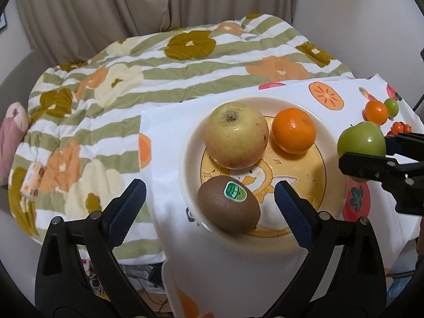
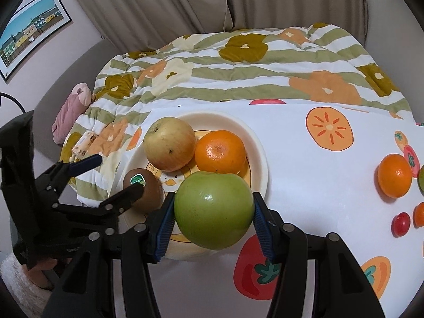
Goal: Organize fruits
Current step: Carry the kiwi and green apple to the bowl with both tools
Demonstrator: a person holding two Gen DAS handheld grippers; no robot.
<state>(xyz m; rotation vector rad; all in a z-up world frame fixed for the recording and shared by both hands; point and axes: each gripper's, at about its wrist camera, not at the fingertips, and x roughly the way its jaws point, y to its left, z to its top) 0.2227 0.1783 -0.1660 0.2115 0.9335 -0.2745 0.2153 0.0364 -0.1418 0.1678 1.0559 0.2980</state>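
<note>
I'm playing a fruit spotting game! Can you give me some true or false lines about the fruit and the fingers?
1. The kiwi sits on the plate. True.
2. The left gripper squeezes the kiwi. False: its fingers stand wide apart, off the kiwi.
3. The right gripper holds a green apple. True.
4. Two oranges are on the plate. False: one orange is there, beside the yellow apple.
5. The kiwi has no sticker. False: it has a green one.
</note>
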